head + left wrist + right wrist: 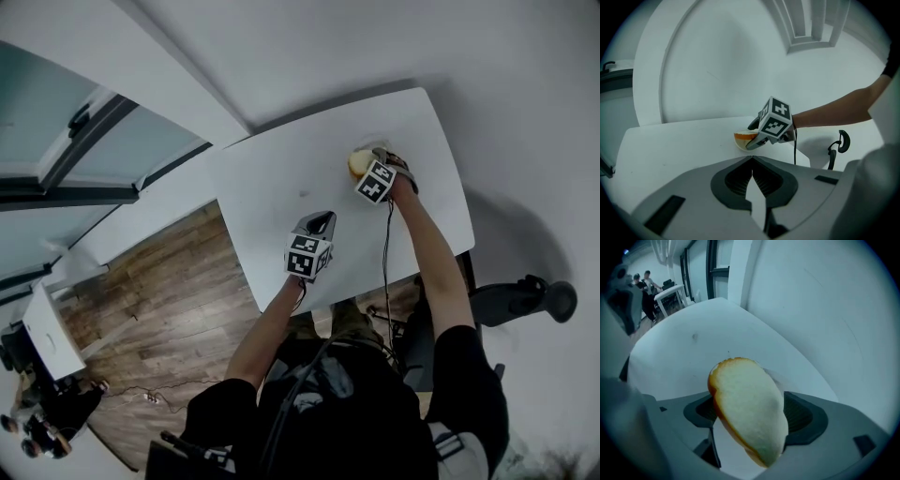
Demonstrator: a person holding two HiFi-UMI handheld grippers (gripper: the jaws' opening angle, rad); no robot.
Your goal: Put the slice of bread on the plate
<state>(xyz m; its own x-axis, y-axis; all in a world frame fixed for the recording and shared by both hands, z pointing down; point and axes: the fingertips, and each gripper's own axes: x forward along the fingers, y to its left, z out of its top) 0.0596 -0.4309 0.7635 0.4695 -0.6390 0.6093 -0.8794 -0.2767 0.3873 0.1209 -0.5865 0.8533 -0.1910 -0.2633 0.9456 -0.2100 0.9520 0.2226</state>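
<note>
The right hand-held gripper (753,414), jaws wide, straddles the tilted slice of bread (745,399) at the plate (739,144), apparently to free it there. The left hand-held gripper (752,160), closed and empty, waits clear above the worktop (281,187).

Left gripper (752,161) jaws together, bread (744,136) apparently on plate (742,145)
</note>
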